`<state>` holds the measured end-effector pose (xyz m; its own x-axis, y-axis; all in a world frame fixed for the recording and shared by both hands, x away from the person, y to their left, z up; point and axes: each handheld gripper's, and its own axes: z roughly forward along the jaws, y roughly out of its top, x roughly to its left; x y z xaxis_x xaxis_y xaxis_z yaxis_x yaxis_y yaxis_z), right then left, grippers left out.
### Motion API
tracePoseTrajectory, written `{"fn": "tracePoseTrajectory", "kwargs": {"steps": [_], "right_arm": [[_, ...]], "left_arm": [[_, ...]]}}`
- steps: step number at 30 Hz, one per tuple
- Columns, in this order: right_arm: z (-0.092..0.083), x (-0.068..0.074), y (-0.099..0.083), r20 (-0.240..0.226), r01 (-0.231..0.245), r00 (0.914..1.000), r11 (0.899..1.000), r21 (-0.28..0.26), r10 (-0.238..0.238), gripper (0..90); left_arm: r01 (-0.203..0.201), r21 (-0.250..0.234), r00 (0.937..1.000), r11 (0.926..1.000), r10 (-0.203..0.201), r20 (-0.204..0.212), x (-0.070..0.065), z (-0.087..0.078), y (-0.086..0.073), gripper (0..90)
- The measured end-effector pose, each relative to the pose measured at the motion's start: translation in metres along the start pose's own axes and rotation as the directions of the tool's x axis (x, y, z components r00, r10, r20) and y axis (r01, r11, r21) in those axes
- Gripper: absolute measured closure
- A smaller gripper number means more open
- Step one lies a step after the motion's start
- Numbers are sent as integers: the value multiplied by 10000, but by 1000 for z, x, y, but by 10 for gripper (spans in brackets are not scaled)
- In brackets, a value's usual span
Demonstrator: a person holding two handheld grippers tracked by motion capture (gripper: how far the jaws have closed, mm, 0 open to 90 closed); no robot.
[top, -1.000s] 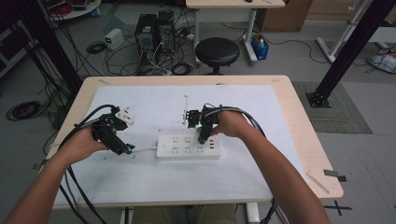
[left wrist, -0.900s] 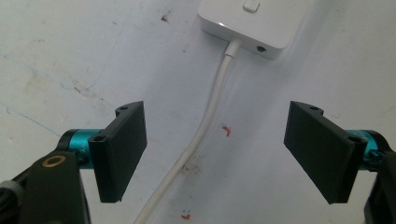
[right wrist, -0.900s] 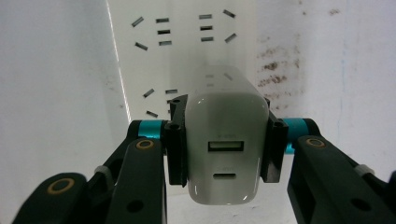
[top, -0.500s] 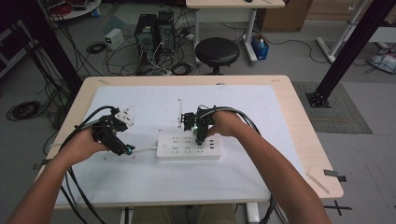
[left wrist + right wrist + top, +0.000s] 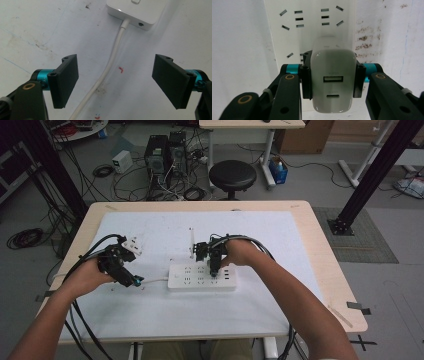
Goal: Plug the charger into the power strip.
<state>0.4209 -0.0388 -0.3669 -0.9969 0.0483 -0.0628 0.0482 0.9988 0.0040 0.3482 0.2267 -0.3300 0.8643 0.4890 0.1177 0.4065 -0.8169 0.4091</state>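
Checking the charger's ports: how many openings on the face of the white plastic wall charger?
2 on the white plastic wall charger: a rectangular USB port above, a smaller oval port below. Other faces are hidden.

Soft, even indoor light from overhead; the white tabletop (image 5: 165, 315) is bright, and the floor's far left corner falls dim. Shadows are faint. The high view is slightly soft and grainy. In the right gripper view the close white charger (image 5: 333, 82) looks hazy and mildly blurred.

White cord (image 5: 110, 67) between spread fingers (image 5: 65, 80)
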Motion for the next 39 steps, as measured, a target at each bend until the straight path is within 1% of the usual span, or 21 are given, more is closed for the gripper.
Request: {"fn": "tracePoseTrajectory", "kwargs": {"steps": [1, 3, 7, 8, 11, 13, 15, 18, 20, 24, 27, 28, 29, 30, 32, 34, 35, 36, 37, 38, 39], "right_arm": [[0, 0, 0, -25, -83, 10000, 10000, 30, 83, 624], [0, 0, 1, -20, -25, 10000, 10000, 83, 26, 624], [1, 1, 1, 110, 104, 9999, 9999, 129, -106, 624], [2, 2, 1, 257, 288, 9992, 9995, 141, -292, 624], [3, 6, 3, 465, 334, 9983, 9991, 252, -346, 624], [4, 7, 6, 520, 303, 9981, 9986, 429, -325, 625], [5, 7, 9, 528, 322, 9980, 9979, 567, -352, 625], [6, 6, 7, 410, 228, 9988, 9985, 496, -249, 625], [7, 4, 5, 334, 161, 9993, 9993, 336, -172, 625], [10, 0, -2, 16, -135, 9999, 9998, -142, 135, 624], [10, -1, -2, -54, -205, 9998, 9996, -193, 204, 623], [10, -2, -3, -212, -267, 9994, 9995, -170, 263, 622], [10, -3, -3, -222, -171, 9996, 9995, -254, 165, 621], [10, -4, -3, -310, -160, 9994, 9996, -245, 152, 620], [10, -5, -3, -369, -258, 9990, 9994, -227, 249, 618], [10, -5, -4, -343, -116, 9994, 9993, -363, 103, 612], [10, -4, -4, -350, -152, 9993, 9992, -375, 139, 593], [10, -5, -4, -499, -180, 9986, 9990, -397, 160, 487], [9, -6, -4, -650, -344, 9974, 9980, -531, 309, 419], [8, -7, -5, -869, -652, 9945, 9956, -678, 592, 373], [6, -8, -6, -966, -735, 9932, 9936, -852, 652, 313]], "left_arm": [[77, -115, 10000, 9999, -77, -8, -1, 1, 0, 213], [-64, 8, 10000, 10000, 64, -6, -1, 0, 1, 213], [-22, 7, 10000, 10000, 22, -15, -1, 1, 2, 213], [-68, 26, 10000, 10000, 68, 5, -1, 2, 3, 213], [-79, -19, 10000, 10000, 79, 58, -3, 4, 5, 213], [-195, 63, 9997, 9998, 195, 113, -3, 5, 6, 213], [-162, 39, 9998, 9999, 161, 137, -3, 6, 6, 213], [-127, 82, 9998, 9999, 126, 126, -2, 6, 4, 213], [-66, -15, 9999, 10000, 66, 113, 0, 6, 3, 213], [-16, -13, 9999, 10000, 16, 119, 2, 7, 2, 213], [-5, -6, 10000, 10000, 5, 97, 2, 7, 1, 213], [38, -77, 9999, 10000, -38, 109, 3, 6, 0, 213], [-31, 3, 10000, 10000, 31, 93, 4, 5, 0, 213], [32, -81, 10000, 10000, -31, 89, 4, 6, -1, 213], [64, -88, 9999, 9999, -63, 90, 4, 5, -2, 213], [63, -63, 9999, 10000, -62, 85, 4, 5, -2, 213], [64, -61, 9999, 10000, -63, 109, 4, 5, -2, 213], [44, -67, 9999, 10000, -43, 104, 4, 5, -3, 213], [44, -67, 9999, 10000, -43, 104, 4, 5, -3, 213], [83, -93, 9999, 9999, -82, 87, 5, 5, -3, 213], [110, -132, 9999, 9999, -109, 76, 5, 5, -4, 213]]}}
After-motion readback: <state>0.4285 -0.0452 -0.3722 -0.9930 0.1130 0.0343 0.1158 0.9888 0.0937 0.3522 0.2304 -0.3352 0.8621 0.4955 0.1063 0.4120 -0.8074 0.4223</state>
